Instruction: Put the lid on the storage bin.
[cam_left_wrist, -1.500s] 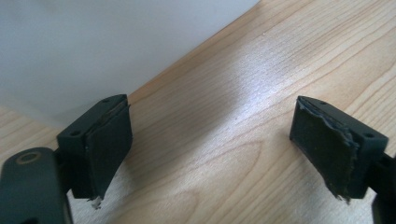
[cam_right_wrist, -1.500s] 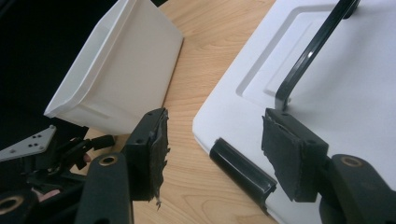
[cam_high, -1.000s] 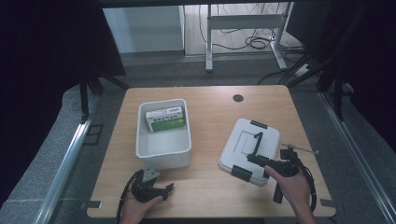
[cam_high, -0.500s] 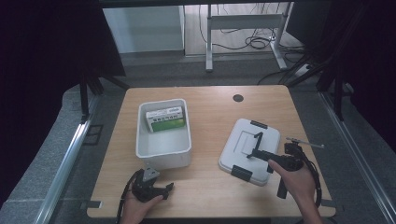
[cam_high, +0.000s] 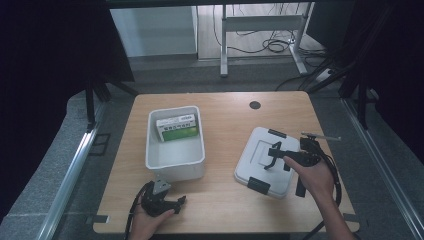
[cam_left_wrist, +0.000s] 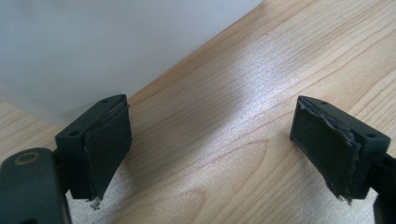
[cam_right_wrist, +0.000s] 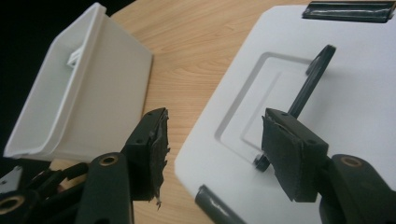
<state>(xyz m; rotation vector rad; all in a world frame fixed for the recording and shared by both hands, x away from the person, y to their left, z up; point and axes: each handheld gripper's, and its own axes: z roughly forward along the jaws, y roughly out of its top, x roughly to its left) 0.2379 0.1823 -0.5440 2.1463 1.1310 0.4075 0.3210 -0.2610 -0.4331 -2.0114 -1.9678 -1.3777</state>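
Wooden table (cam_high: 220, 120), dark surround: white lid (cam_high: 265, 160) lower right of frame, rigid, light, slick; best taken by its raised black handle (cam_high: 274, 152); right hand-held gripper (cam_high: 278, 154) spread, empty, above it.

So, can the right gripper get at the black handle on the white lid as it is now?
Probably yes. The right gripper is open over the white lid, and the black handle stands raised with nothing between it and the jaws.

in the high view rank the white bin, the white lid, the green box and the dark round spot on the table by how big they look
1. white bin
2. white lid, close to the bin
3. green box
4. dark round spot
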